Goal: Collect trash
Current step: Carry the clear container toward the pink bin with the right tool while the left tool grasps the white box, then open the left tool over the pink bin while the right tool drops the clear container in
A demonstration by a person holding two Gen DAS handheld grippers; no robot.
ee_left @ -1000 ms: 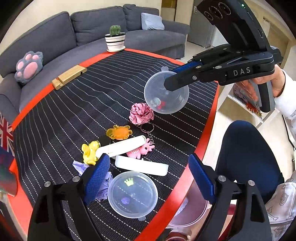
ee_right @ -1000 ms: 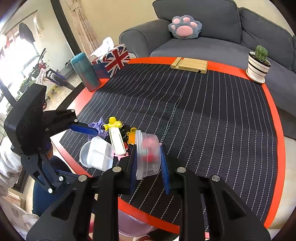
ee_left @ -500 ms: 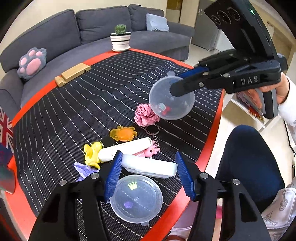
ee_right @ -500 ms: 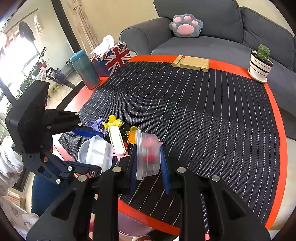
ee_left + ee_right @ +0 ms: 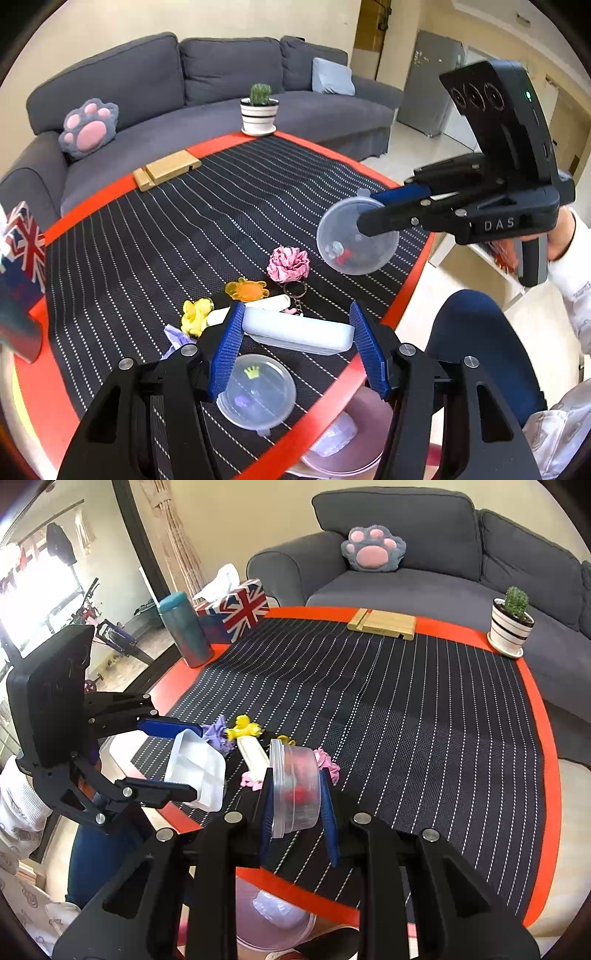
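Note:
My left gripper [image 5: 297, 343] is shut on a white rectangular plastic box [image 5: 297, 330] and holds it lifted above the table's near edge; it also shows in the right wrist view [image 5: 195, 771]. My right gripper [image 5: 295, 801] is shut on a clear round tub [image 5: 295, 788] with red bits inside, held on its side above the table; the tub also shows in the left wrist view [image 5: 356, 240]. A clear round lid [image 5: 256, 391] lies on the mat below the white box. A pink bin [image 5: 343, 435] stands below the table edge.
On the striped mat lie a pink scrunchie [image 5: 288, 264], an orange crab toy [image 5: 246, 290], a yellow duck [image 5: 195, 314], a white tube [image 5: 253, 758] and purple wrapper [image 5: 218, 734]. Farther off stand a cactus pot [image 5: 511, 627], wooden stand [image 5: 382, 624], teal bottle [image 5: 186, 631] and flag tissue box [image 5: 238, 609].
My left gripper has closed on the white box and lifted it off the mat. My right gripper has held the tub almost still.

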